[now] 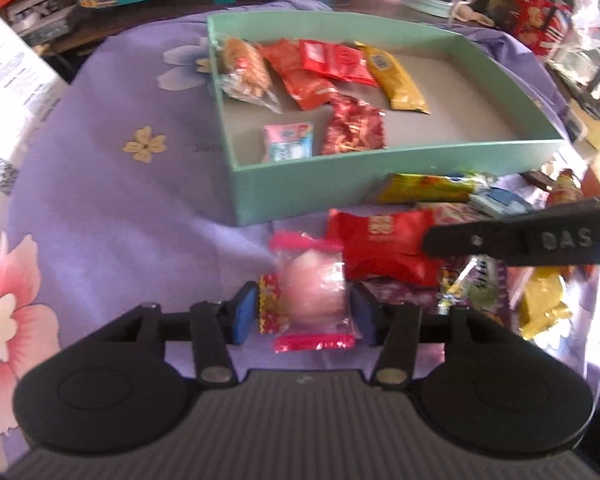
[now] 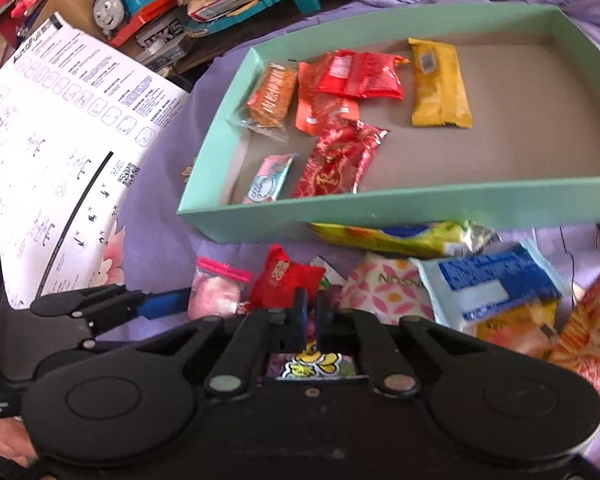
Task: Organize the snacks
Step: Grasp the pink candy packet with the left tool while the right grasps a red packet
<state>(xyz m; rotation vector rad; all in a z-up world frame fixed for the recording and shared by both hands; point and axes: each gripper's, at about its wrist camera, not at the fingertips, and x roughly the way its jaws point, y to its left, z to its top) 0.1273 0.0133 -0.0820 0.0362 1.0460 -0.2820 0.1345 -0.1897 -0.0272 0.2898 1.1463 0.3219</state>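
A mint-green box point(image 1: 312, 184) point(image 2: 400, 204) holds several snack packets: red, orange, yellow and a small pink one point(image 1: 288, 142). My left gripper point(image 1: 304, 312) straddles a clear pink-sealed bag with a pink round sweet point(image 1: 312, 292); its blue pads point(image 1: 244, 314) sit close on either side, whether squeezing I cannot tell. The same bag shows in the right wrist view point(image 2: 216, 290), with a left blue pad beside it. My right gripper point(image 2: 311, 312) is shut, over a purple packet point(image 2: 316, 364), with a red packet point(image 2: 286, 280) point(image 1: 384, 246) just ahead.
Loose snacks lie on the purple flowered cloth point(image 1: 120, 200) before the box: a yellow-green packet point(image 2: 404, 236), a blue-and-white pack point(image 2: 488, 284), a floral pack point(image 2: 384, 288). A white instruction sheet point(image 2: 60, 140) lies left. Toys and boxes clutter the back.
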